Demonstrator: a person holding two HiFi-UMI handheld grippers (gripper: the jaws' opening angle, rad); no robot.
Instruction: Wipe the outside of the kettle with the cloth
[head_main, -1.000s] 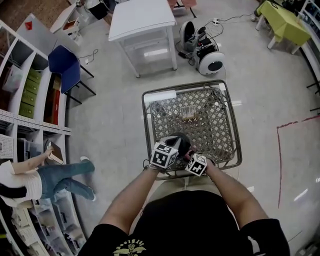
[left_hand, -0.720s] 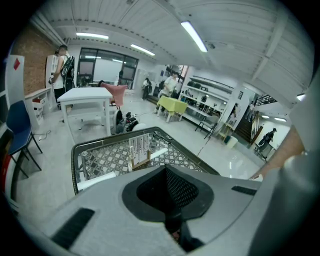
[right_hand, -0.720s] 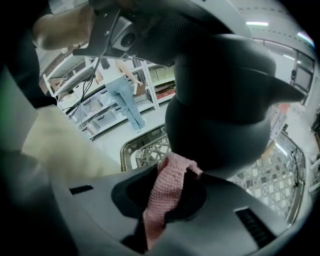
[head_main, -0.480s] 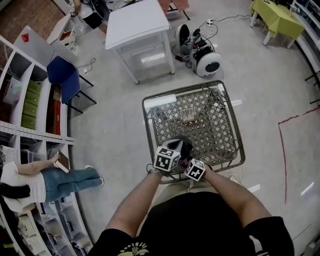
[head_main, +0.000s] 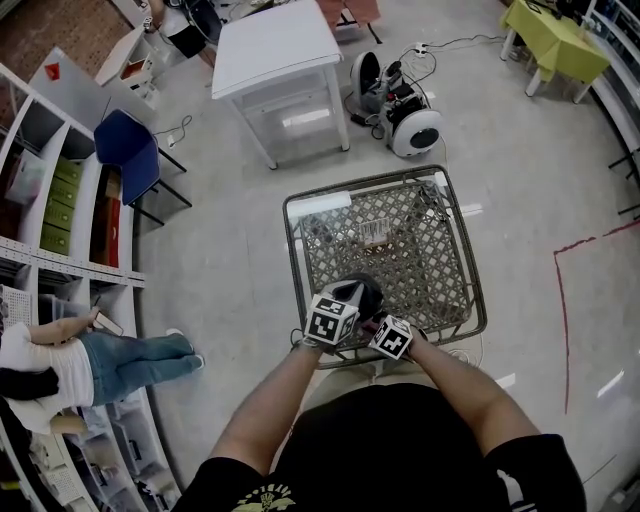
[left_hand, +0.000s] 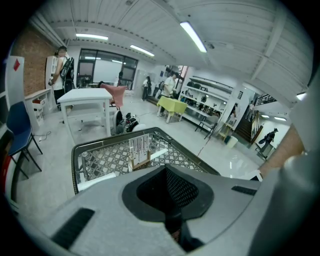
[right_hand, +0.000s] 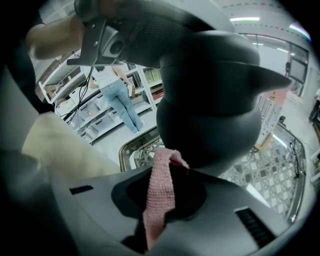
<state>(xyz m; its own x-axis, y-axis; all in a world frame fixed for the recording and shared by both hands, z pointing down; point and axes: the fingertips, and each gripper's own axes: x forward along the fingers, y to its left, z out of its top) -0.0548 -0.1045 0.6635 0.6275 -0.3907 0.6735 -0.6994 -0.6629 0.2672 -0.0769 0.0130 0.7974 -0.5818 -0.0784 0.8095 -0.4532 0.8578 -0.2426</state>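
Note:
A dark grey kettle (head_main: 358, 290) hangs over the near end of a wire cart (head_main: 470, 262). In the right gripper view the kettle's body (right_hand: 215, 100) fills the middle. A pink knitted cloth (right_hand: 161, 197) runs up from my right gripper (right_hand: 152, 231), which is shut on it, and its upper end lies against the kettle's lower side. My left gripper (right_hand: 102, 42) sits at the top of the kettle, by its handle. In the left gripper view its jaws (left_hand: 176, 231) stand closed around something dark. In the head view my left gripper (head_main: 345, 300) and right gripper (head_main: 376, 320) flank the kettle.
The wire cart (left_hand: 100, 142) holds a small tagged item (head_main: 376, 230). A white table (head_main: 275, 45), a blue chair (head_main: 125, 145) and a wheeled machine (head_main: 405, 115) stand beyond it. Shelves (head_main: 60, 190) line the left, with a person (head_main: 110, 355) beside them. Red tape (head_main: 565, 300) marks the floor.
Both grippers stay at the kettle; the right one has rolled slightly against it. The person by the shelves has shifted a little.

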